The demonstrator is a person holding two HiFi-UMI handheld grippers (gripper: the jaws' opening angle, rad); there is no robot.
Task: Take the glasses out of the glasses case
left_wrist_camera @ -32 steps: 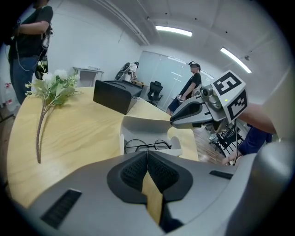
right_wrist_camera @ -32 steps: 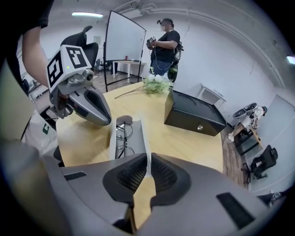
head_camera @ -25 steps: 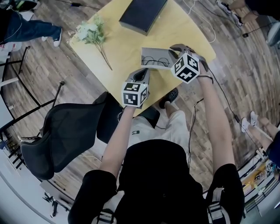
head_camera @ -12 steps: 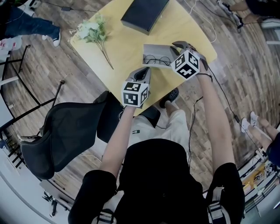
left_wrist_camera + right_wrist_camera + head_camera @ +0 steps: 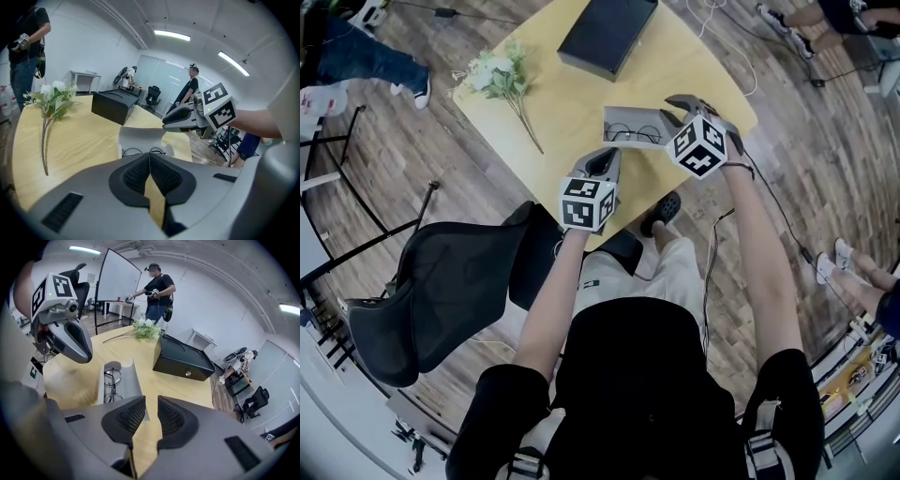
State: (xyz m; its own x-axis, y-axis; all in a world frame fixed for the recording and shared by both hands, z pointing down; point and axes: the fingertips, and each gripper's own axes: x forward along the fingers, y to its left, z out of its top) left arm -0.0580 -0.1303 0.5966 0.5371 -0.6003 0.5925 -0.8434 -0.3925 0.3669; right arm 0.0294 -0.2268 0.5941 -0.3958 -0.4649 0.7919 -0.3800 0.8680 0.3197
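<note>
An open grey glasses case (image 5: 628, 124) lies near the front right corner of the yellow table (image 5: 572, 103), lid standing up. Thin round-rimmed glasses (image 5: 636, 132) rest inside it. My right gripper (image 5: 677, 106) hovers at the case's right end. Its jaws are opening, and in the right gripper view a narrow gap (image 5: 151, 414) shows between the pads, with the lid's (image 5: 134, 380) near corner just at the left pad. My left gripper (image 5: 605, 159) stays shut and empty a little short of the case, its pads (image 5: 161, 176) touching, with the glasses (image 5: 143, 151) right ahead.
A black box (image 5: 607, 33) sits at the table's far side, and a sprig of white flowers (image 5: 497, 70) lies at its left. A black mesh chair (image 5: 459, 281) stands beside my left arm. People stand in the room beyond the table (image 5: 157, 294).
The view drifts a little. Both grippers, the case and the glasses keep their places relative to each other.
</note>
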